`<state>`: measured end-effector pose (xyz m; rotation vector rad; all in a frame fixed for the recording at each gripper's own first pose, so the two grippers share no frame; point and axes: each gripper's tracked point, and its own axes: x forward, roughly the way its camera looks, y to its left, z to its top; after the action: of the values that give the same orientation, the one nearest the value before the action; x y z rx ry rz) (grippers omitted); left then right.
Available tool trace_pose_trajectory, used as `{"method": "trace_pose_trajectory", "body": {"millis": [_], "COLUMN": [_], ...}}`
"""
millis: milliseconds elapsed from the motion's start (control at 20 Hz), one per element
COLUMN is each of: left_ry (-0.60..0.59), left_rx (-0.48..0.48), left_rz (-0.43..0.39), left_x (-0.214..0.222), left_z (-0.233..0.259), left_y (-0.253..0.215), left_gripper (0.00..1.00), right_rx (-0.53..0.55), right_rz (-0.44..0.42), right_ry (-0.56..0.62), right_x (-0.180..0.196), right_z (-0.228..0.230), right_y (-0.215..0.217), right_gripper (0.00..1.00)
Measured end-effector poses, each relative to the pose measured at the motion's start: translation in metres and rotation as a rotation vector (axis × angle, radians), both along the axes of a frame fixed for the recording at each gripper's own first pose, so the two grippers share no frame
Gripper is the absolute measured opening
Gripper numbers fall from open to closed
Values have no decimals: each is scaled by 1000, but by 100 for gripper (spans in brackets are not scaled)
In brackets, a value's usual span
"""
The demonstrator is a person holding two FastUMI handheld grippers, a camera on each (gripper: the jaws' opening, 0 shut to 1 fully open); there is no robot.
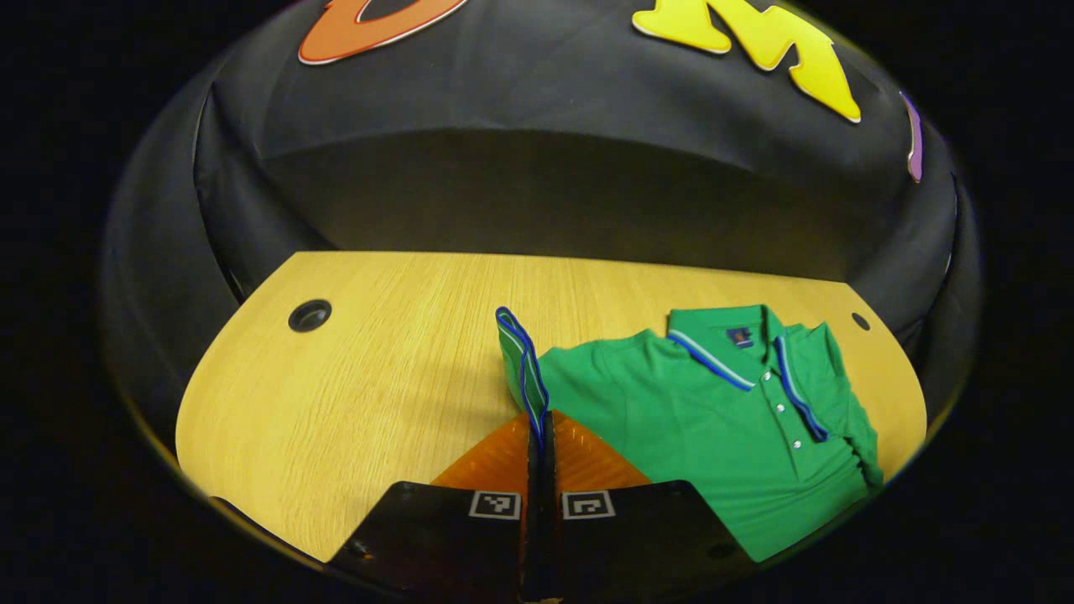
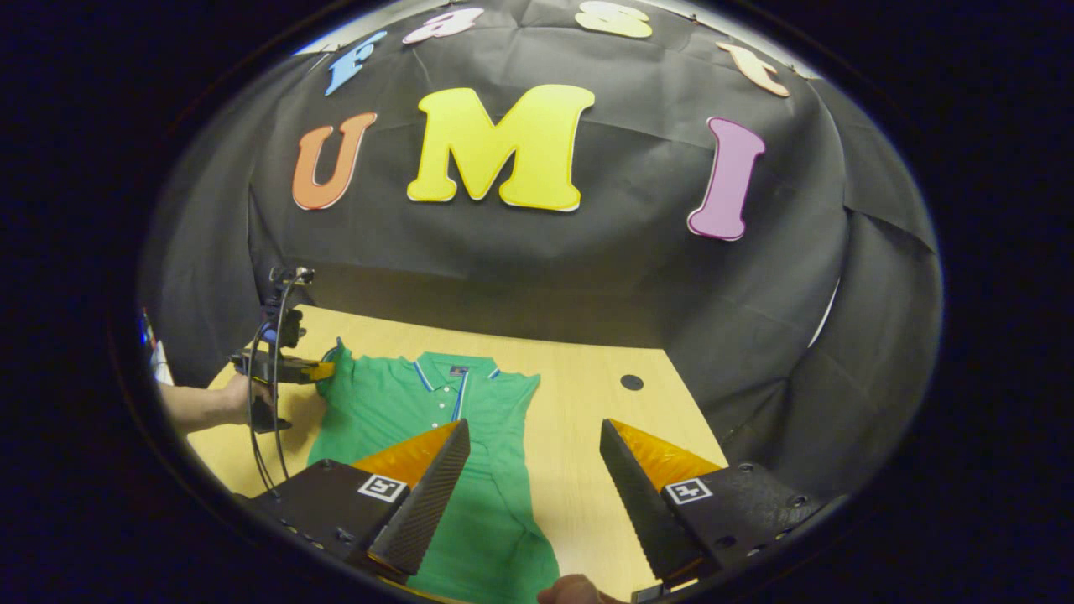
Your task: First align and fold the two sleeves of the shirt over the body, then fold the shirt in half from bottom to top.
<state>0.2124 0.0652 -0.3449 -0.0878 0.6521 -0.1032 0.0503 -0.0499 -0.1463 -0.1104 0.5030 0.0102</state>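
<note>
A green polo shirt [image 1: 705,411] with a blue-and-white trimmed collar lies face up on the wooden table [image 1: 369,394]. My left gripper [image 1: 537,432] is shut on the striped cuff of one sleeve [image 1: 518,356], lifting it upright beside the shirt's body. The other sleeve [image 1: 843,394] lies folded over the body on the far side. In the right gripper view the shirt [image 2: 419,419] lies at the left, with the left gripper [image 2: 323,369] and a hand [image 2: 231,403] at its sleeve. My right gripper [image 2: 533,461] hangs open above the table, just right of the shirt, holding nothing.
The table has a round cable hole [image 1: 310,315] at its far left and a smaller hole [image 1: 860,320] at the far right. Black cloth walls close in behind and beside the table. A fingertip [image 2: 575,590] shows at the bottom edge of the right gripper view.
</note>
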Motion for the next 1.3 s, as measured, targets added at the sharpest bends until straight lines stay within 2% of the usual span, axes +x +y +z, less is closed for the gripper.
{"method": "trace_pose_trajectory", "body": {"millis": [150, 300, 550, 700, 750, 900, 950, 1150, 1300], "left_ry": [-22, -14, 53, 86, 98, 31, 7, -94, -170], "left_rx": [8, -13, -50, -53, -66, -66, -55, -50, -46], "left_rz": [-58, -119, -146, -131, -129, -86, -67, -23, 14], "left_x": [4, 6, 7, 7, 4, -2, -5, -34, -68], "left_z": [30, 42, 17, -1, -2, 23, 35, 92, 138], "left_y": [-32, -82, -151, -168, -175, -174, -169, -151, -131], "left_gripper": [5, 6, 6, 9, 13, 93, 100, 100, 100], "right_rx": [8, 8, 15, 13, 11, 9, 16, 52, 70], "right_rz": [2, -29, -106, -129, -130, -106, -89, -23, 21], "right_ry": [-25, -61, -72, -66, -71, -87, -95, -132, -149], "right_x": [-3, -15, -48, -59, -59, -61, -58, -52, -51], "right_z": [11, 26, 29, 27, 29, 34, 36, 41, 40], "right_y": [-1, -16, -52, -65, -68, -64, -59, -35, -23], "right_gripper": [96, 95, 95, 95, 95, 95, 96, 98, 95]}}
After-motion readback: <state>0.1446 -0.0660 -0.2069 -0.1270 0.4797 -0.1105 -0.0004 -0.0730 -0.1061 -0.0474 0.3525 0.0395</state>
